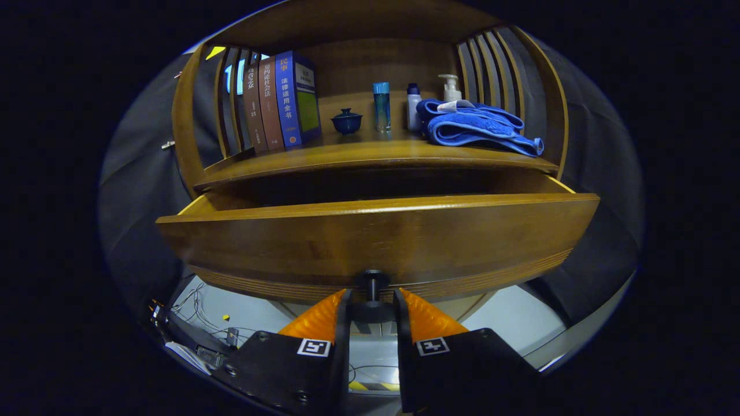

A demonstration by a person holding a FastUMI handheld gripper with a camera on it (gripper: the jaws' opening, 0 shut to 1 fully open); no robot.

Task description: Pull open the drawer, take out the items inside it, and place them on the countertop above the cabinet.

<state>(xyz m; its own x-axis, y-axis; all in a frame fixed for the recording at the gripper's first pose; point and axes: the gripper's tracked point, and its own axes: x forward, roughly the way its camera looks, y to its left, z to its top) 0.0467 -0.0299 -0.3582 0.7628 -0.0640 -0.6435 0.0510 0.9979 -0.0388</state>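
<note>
1. The wooden drawer (376, 237) stands partly pulled out under the countertop (370, 155); it looks stiff and heavy.
2. Its knob (373, 294) at 6 o'clock is the hold; the gripper (373, 306) jaws pinch it.
3. A blue towel (477, 127) lies at 1 o'clock, books (280, 101) at 11.
</note>
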